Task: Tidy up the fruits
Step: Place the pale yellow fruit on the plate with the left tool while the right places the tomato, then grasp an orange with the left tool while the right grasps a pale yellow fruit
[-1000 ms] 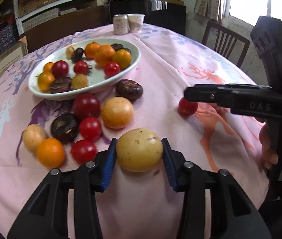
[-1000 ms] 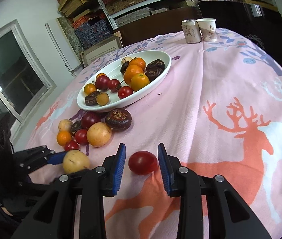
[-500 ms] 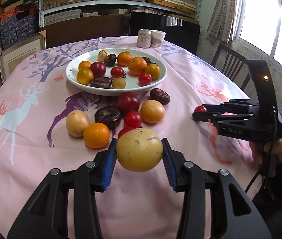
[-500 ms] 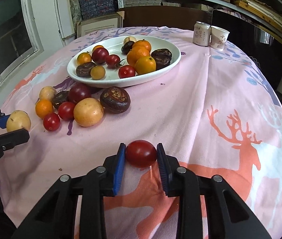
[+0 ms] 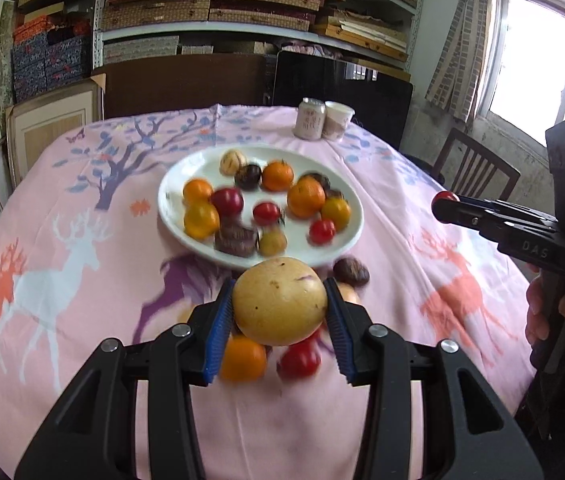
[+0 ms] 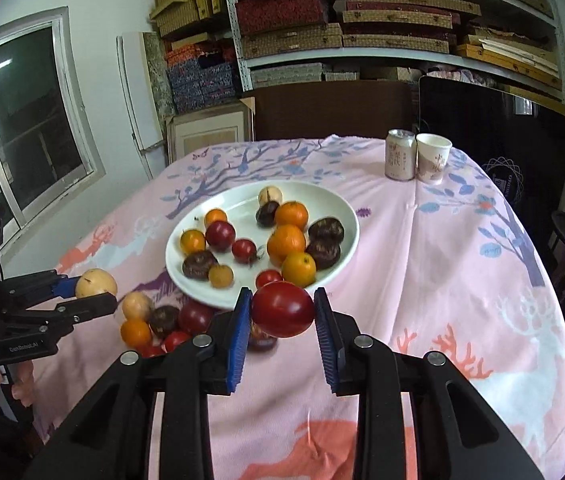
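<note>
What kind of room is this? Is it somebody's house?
Probably a home dining room used for storage too. A round table with a pink deer tablecloth holds a white plate of fruit, a wooden chair stands beside it, and shelves behind hold stacked boxes.

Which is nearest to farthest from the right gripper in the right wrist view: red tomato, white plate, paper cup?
1. red tomato, clamped in the right gripper
2. white plate, just beyond, centre
3. paper cup, far table edge, right, beside the can
</note>
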### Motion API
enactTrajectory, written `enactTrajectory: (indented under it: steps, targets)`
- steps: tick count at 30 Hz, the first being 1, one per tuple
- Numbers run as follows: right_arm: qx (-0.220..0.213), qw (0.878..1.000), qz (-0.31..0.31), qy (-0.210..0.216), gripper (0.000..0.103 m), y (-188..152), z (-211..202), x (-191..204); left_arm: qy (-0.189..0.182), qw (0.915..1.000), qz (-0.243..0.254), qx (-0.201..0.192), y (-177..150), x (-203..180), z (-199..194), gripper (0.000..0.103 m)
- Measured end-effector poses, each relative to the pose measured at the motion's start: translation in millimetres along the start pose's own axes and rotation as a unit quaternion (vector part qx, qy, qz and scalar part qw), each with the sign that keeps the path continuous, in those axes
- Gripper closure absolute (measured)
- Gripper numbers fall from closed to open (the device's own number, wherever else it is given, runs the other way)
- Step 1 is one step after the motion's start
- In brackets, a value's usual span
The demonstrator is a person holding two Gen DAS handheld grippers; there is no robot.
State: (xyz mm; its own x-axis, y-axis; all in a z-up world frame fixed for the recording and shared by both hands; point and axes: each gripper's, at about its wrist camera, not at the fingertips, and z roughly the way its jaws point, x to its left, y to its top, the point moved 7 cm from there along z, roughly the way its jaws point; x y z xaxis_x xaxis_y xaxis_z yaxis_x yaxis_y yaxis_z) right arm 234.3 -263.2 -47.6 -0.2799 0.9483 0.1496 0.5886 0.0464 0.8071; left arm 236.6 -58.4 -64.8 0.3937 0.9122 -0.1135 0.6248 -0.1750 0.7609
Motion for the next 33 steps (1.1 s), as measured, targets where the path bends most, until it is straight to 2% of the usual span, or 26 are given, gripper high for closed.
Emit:
enactTrajectory:
  steps: [4, 8, 14, 18, 19, 20, 22, 23, 27, 29, 33]
  targets:
    - [-0.017, 1.000, -0.001, 0.007, 0.071, 44, 25, 4, 0.005, 1.0000, -0.002, -0.007, 40, 4, 27, 0.060]
    - [-0.013, 1.000, 0.006, 0.006, 0.071, 77, 65, 4, -0.001, 0.9999, -0.009, 0.010, 60, 7, 70, 0.060]
    - [0.038, 0.999, -0.002, 0.007, 0.072, 80, 137, 9, 0.003, 0.9987, -0.030, 0.041, 59, 19, 120, 0.060]
    - [0.061, 0.998, -0.005, 0.006, 0.069, 71, 163, 13, 0.004, 0.9976, -0.041, 0.055, 53, 26, 134, 0.059]
    - [0.061, 0.998, -0.004, 0.005, 0.057, 70, 164, 14, 0.005, 0.9978, -0.046, 0.048, 54, 29, 130, 0.051]
    - [0.052, 0.999, -0.002, 0.003, 0.046, 70, 161, 14, 0.010, 0.9981, -0.049, 0.036, 57, 31, 124, 0.039]
    - [0.028, 1.000, 0.006, -0.002, 0.040, 73, 149, 12, 0.017, 0.9985, -0.053, -0.002, 65, 34, 103, 0.025]
    - [0.022, 1.000, 0.011, 0.002, 0.040, 74, 143, 10, 0.017, 0.9984, -0.053, -0.012, 68, 34, 96, 0.022]
    - [0.005, 1.000, 0.028, 0.004, 0.040, 68, 111, 5, 0.008, 0.9980, -0.054, -0.030, 69, 31, 69, 0.022]
    - [-0.002, 0.999, 0.032, 0.013, 0.035, 55, 89, 5, 0.013, 0.9988, -0.040, -0.026, 55, 31, 55, 0.022]
    - [-0.007, 0.999, 0.018, 0.029, 0.035, 15, 55, 14, 0.019, 0.9997, -0.014, -0.002, 17, 32, 37, 0.022]
